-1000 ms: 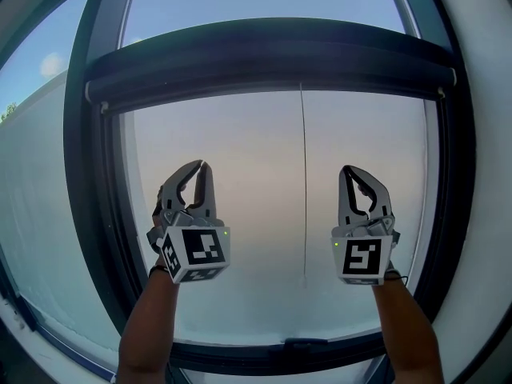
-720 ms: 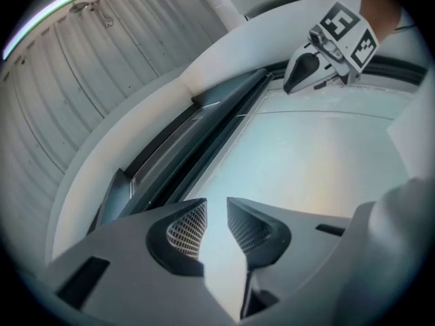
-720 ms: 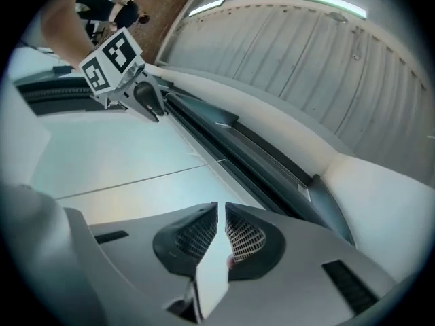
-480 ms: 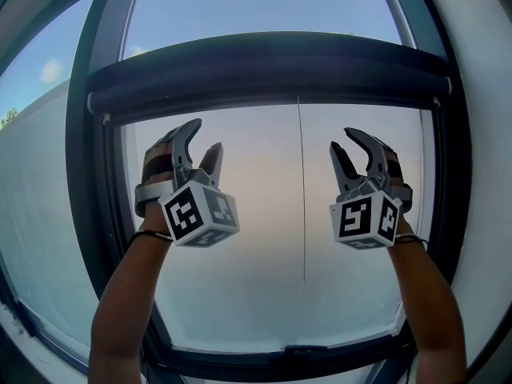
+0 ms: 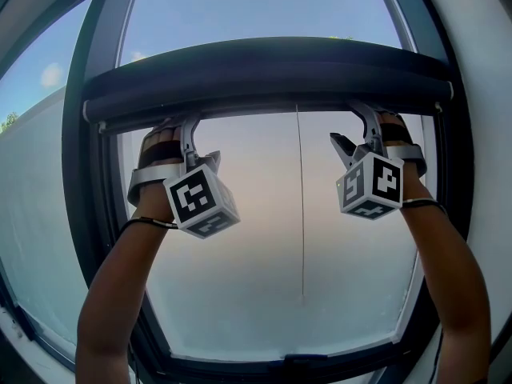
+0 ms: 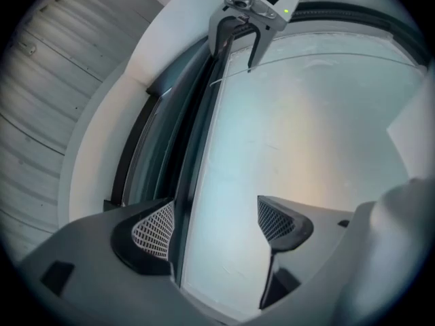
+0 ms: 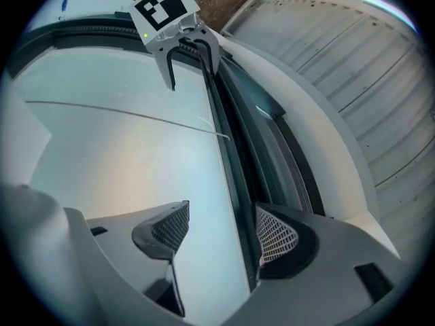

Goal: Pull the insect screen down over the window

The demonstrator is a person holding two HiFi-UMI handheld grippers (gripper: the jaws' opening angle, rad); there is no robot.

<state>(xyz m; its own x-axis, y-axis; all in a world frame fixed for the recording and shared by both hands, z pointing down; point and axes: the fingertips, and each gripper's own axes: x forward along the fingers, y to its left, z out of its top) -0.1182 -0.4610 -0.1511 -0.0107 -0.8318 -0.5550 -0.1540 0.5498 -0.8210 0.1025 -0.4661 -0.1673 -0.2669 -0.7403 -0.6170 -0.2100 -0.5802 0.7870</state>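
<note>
The insect screen is rolled up in a dark cassette (image 5: 264, 62) across the top of the window, and its bottom bar (image 5: 264, 102) sits just under it. My left gripper (image 5: 200, 140) is raised to the bar's left part and my right gripper (image 5: 354, 130) to its right part. Both have just been opening and stand open. In the left gripper view the bar's edge (image 6: 185, 182) runs between the wide jaws of the left gripper (image 6: 214, 219), the pads apart from it. The right gripper (image 7: 221, 229) straddles the bar edge (image 7: 234, 182) the same way.
A thin pull cord (image 5: 302, 214) hangs down the middle of the pane. The dark window frame (image 5: 80, 214) surrounds the glass, with a handle (image 5: 300, 364) on its bottom rail. A white wall (image 5: 490, 134) borders the right side.
Both hands have risen from mid-pane to the screen's bottom bar. Both wrists have rolled, and both grippers went from shut to wide open.
</note>
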